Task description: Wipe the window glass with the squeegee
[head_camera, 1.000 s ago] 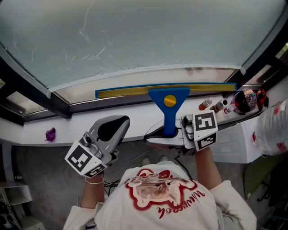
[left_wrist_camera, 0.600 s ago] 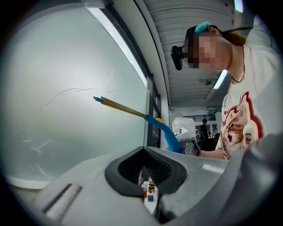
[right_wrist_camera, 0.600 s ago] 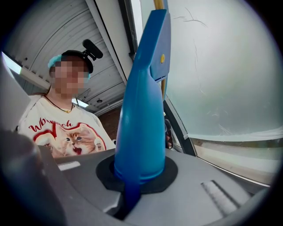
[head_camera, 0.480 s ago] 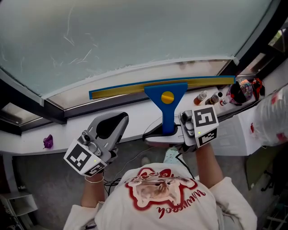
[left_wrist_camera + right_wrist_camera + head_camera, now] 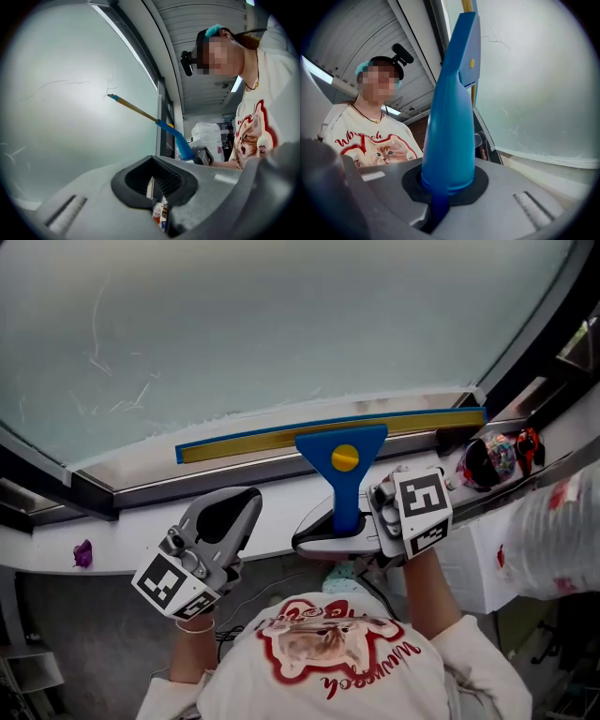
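The right gripper (image 5: pixel 352 521) clamps the handle of the blue squeegee (image 5: pixel 342 457), whose blade lies along the bottom edge of the window glass (image 5: pixel 281 324). The left gripper (image 5: pixel 228 512) hangs closed and empty. Streaks higher up suggest more passes are needed.

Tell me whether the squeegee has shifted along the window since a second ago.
Yes. The squeegee, held in the right gripper, has slid rightward: its blade end now reaches the dark window frame on the right, where a gap showed before.
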Available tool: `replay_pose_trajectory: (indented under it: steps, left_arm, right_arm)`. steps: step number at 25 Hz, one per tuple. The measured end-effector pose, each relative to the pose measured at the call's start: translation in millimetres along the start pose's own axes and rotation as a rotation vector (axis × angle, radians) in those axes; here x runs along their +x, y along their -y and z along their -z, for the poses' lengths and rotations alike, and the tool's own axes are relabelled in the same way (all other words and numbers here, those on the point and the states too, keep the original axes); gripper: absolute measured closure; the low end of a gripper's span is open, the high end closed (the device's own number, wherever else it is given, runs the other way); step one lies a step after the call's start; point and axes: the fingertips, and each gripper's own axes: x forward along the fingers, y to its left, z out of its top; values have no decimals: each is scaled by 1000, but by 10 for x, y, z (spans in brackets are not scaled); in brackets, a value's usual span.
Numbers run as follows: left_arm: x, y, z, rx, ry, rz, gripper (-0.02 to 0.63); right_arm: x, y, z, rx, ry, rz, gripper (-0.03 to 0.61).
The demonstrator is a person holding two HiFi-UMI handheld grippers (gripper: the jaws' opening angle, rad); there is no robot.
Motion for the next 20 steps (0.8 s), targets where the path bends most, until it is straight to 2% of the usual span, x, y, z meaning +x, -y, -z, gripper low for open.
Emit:
replay_pose_trajectory:
  steps: [6, 11, 20]
  left_arm:
    - [932, 8, -90, 0, 50, 29, 614]
    - [1640, 143, -217, 39, 70, 82, 614]
    - [2420, 264, -409, 77, 90, 105, 614]
  right_arm:
    - [-831, 225, -349, -13, -16, -3, 551]
    - [-1456, 290, -600, -43, -2, 16, 551]
    - [-2199, 469, -861, -92, 40, 32, 551]
